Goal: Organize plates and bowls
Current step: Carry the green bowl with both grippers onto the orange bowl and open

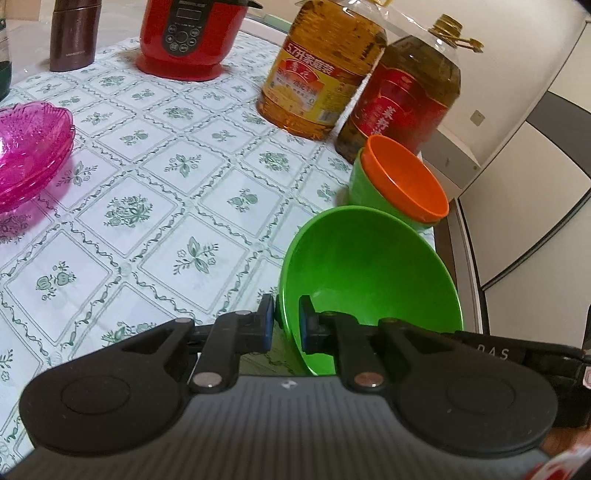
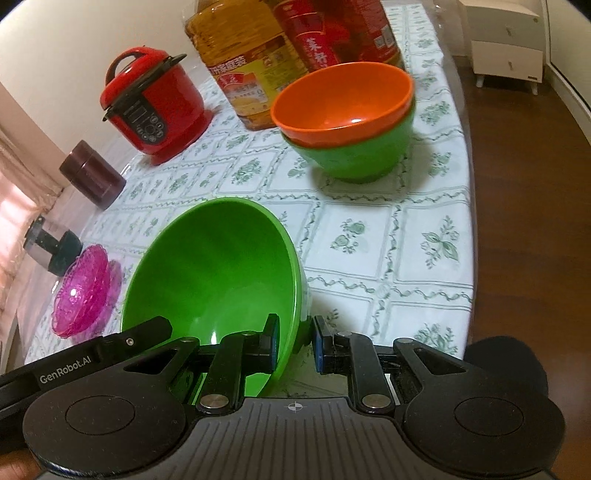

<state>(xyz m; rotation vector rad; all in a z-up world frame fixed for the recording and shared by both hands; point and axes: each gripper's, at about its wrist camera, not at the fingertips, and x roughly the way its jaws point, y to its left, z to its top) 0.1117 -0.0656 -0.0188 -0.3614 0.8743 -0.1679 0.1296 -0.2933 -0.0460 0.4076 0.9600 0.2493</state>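
A large green bowl [image 1: 369, 273] is held tilted above the table, gripped from both sides. My left gripper [image 1: 286, 323] is shut on its left rim, one pad inside and one outside. My right gripper [image 2: 295, 343] is shut on the opposite rim of the same green bowl [image 2: 218, 269]. An orange bowl [image 1: 404, 181] sits nested in a smaller green bowl [image 1: 360, 184] beyond it by the table's right edge; the same stack shows in the right wrist view [image 2: 347, 122]. Pink glass plates [image 1: 31, 147] are stacked at the far left, and also show in the right wrist view [image 2: 83, 291].
Two big oil bottles [image 1: 321, 70] [image 1: 404, 92] stand behind the bowl stack. A red rice cooker [image 1: 188, 35] and a brown canister [image 1: 74, 35] stand at the back. The table's right edge [image 1: 461, 236] is close to the bowls. A white cabinet [image 2: 506, 44] stands beyond the table.
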